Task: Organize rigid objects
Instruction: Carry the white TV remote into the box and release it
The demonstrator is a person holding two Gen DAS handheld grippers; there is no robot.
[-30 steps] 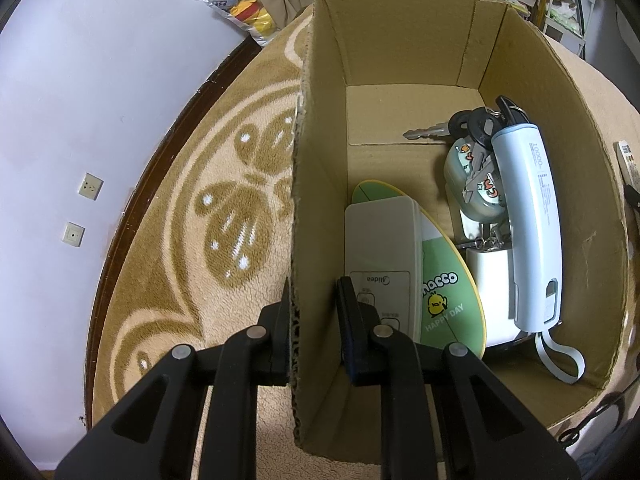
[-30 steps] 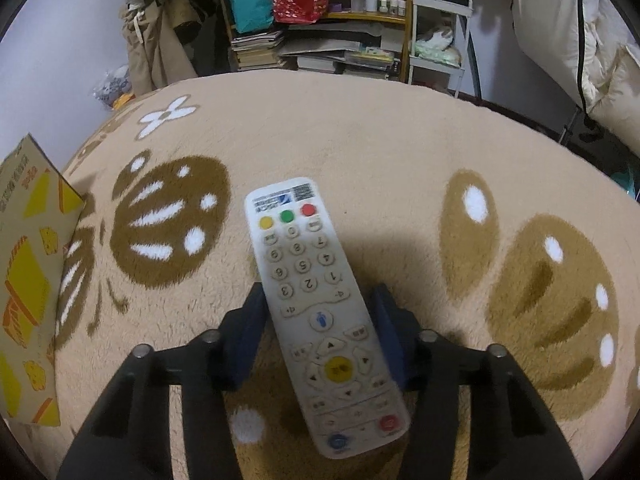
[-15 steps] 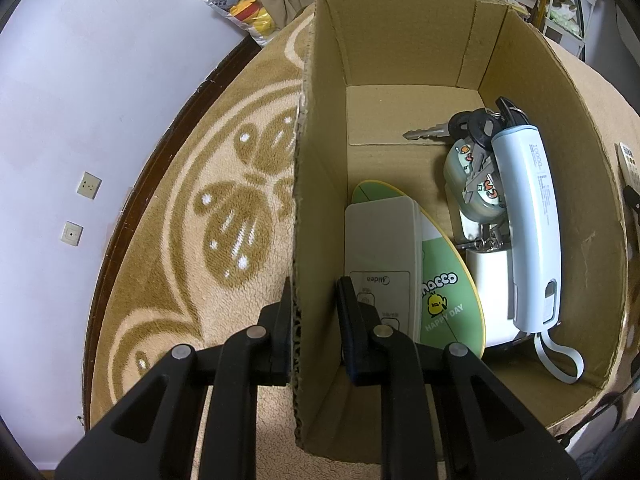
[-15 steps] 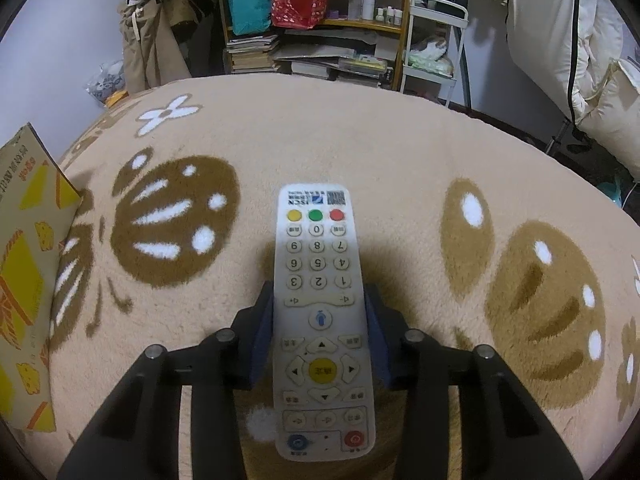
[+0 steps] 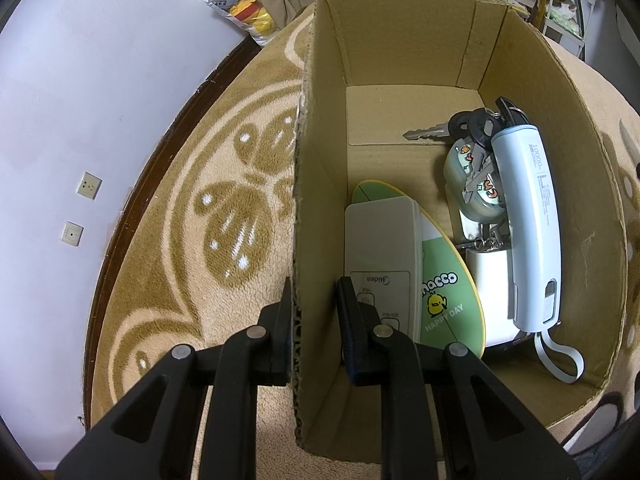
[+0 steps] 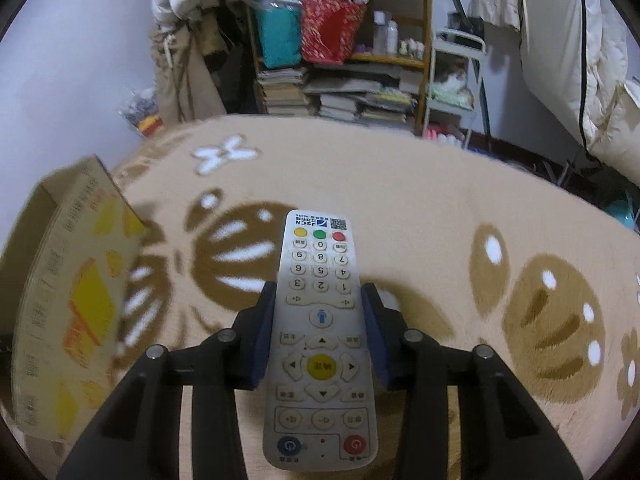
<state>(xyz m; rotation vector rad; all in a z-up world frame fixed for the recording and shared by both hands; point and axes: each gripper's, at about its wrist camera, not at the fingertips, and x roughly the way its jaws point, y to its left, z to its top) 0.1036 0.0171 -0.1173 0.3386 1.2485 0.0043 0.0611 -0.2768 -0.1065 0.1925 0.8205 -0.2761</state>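
Observation:
An open cardboard box (image 5: 400,52) stands on the patterned rug. My left gripper (image 5: 314,308) is shut on the box's left wall, one finger outside and one inside. In the box lie a white air-conditioner remote (image 5: 382,248), a green oval fan (image 5: 444,292), a light blue power bank (image 5: 528,224), a bunch of keys (image 5: 460,128) and a small patterned case (image 5: 472,184). In the right wrist view my right gripper (image 6: 320,308) is shut on a white TV remote (image 6: 320,340), held lifted above the rug. The box's printed outer side (image 6: 68,292) shows at the left.
Tan rug (image 6: 420,208) with brown shapes covers the floor. Cluttered shelves with books and bags (image 6: 340,60) stand behind it, with hanging bedding (image 6: 580,60) at the right. A wall with sockets (image 5: 90,186) and a bag of plush toys (image 5: 244,0) lie left of the box.
The right gripper closed on the TV remote, straightened it and lifted it off the rug, swinging toward the box. The left gripper has stayed clamped on the box wall.

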